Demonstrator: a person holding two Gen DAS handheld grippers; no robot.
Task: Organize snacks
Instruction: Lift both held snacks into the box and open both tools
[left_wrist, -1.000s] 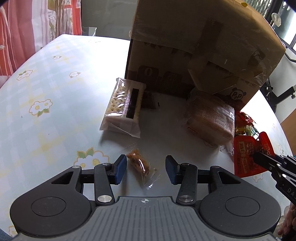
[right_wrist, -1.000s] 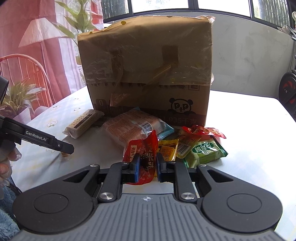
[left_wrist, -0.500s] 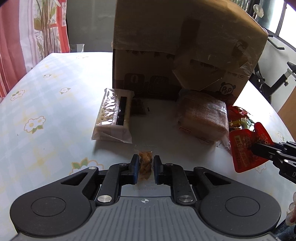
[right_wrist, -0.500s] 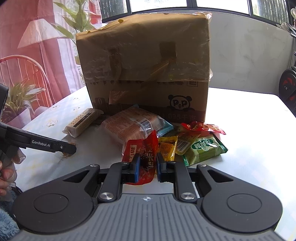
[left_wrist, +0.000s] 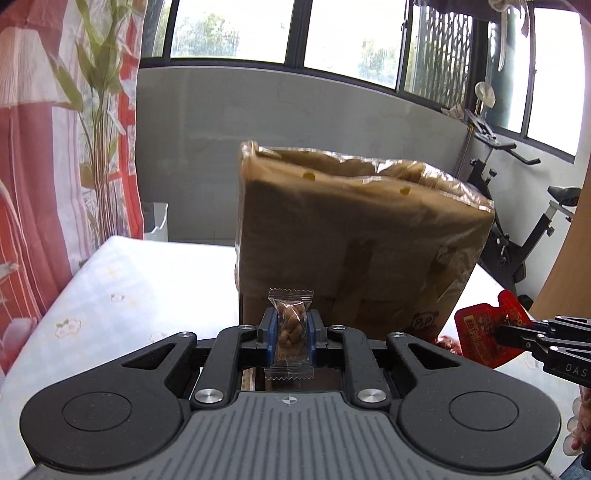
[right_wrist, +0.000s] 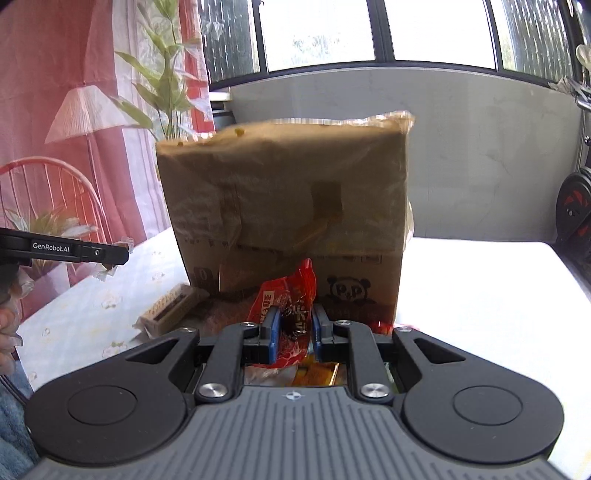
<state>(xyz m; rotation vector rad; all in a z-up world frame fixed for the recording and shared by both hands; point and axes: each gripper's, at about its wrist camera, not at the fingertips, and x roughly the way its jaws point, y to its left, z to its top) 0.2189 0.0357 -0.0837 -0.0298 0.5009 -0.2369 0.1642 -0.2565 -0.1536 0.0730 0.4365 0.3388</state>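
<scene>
My left gripper (left_wrist: 290, 334) is shut on a small clear packet of brown snack (left_wrist: 291, 328), held upright above the table in front of the cardboard box (left_wrist: 354, 236). My right gripper (right_wrist: 293, 332) is shut on a red snack packet (right_wrist: 286, 306), also lifted before the box (right_wrist: 288, 206). The red packet (left_wrist: 480, 332) and right gripper fingers (left_wrist: 532, 339) show at the right of the left wrist view. The left gripper fingers (right_wrist: 92, 253) show at the left of the right wrist view.
A long cracker pack (right_wrist: 168, 308) lies on the table (right_wrist: 480, 295) left of the box. More snack packets lie under my right gripper, mostly hidden. An exercise bike (left_wrist: 517, 229) stands beyond the table's right side. A red chair (right_wrist: 48, 184) stands at left.
Both grippers have risen from the table with their packets and tilted up toward the box top. The left gripper closed on the small brown packet one second ago.
</scene>
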